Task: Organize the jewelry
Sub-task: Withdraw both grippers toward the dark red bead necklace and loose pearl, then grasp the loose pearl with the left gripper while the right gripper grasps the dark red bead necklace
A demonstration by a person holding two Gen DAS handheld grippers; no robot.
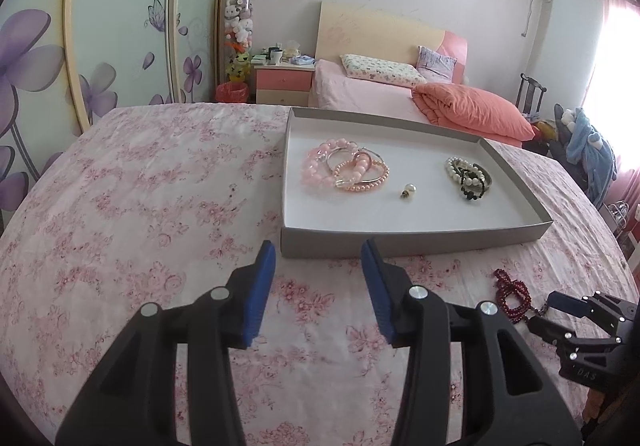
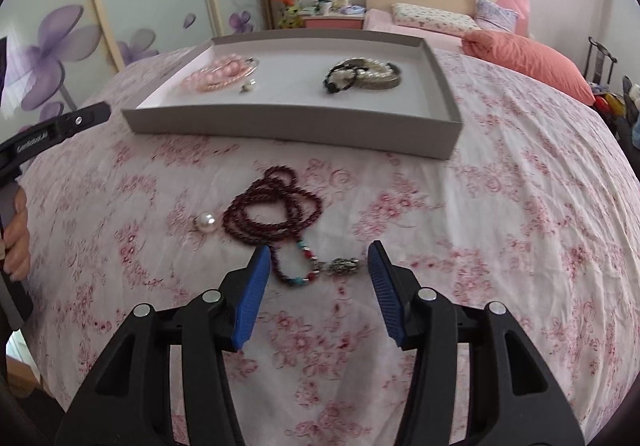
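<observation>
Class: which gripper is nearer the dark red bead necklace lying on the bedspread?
The right gripper. Its open fingers flank the necklace's pendant end. The left gripper is also open, off to the necklace's left, facing the tray's front wall.

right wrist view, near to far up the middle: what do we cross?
right gripper with jaws open → dark red bead necklace on the floral bedsheet → grey tray near wall → pearl and black bracelets
</observation>
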